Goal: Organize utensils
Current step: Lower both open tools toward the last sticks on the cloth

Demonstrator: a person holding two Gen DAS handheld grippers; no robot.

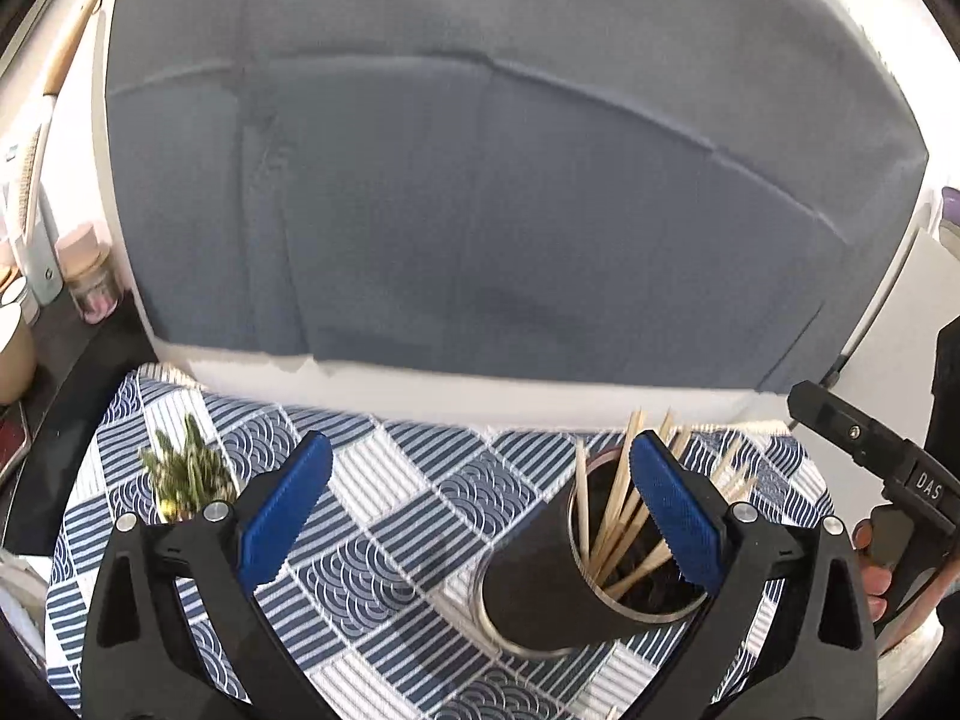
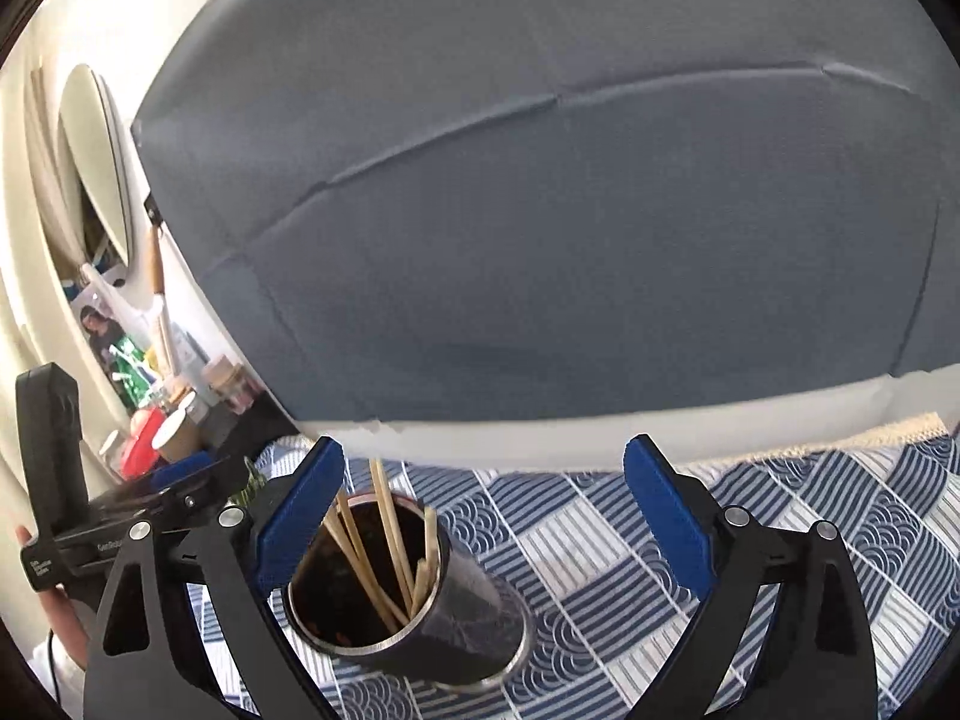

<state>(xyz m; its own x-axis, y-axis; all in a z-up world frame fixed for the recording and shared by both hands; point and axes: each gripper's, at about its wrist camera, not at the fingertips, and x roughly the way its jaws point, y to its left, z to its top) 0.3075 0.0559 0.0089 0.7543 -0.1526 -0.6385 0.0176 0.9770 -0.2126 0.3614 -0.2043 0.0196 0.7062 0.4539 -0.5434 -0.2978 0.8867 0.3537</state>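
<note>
chopsticks stand bunched in a dark metal-rimmed holder on the blue-and-white patterned cloth, their tips fanning out above the rim – so the utensils look already gathered and the step in hand reads as letting go and backing off cleanly

left gripper has its jaws spread wide with nothing between the blue pads; its right pad sits just in front of the holder's mouth in the left wrist view. right gripper is likewise wide apart and empty, its left pad just beside the holder and the sticks; whether either pad touches them i cannot tell

to do this well, i would draw each tool back along its own line rather than sweep sideways – the sticks lean loosely and a brushing pad could flick one out or rock the holder. keep the jaws apart until they are clear of the tips. a small green plant sits on the cloth to the left, well apart from the holder, so the left tool has room that way
</note>
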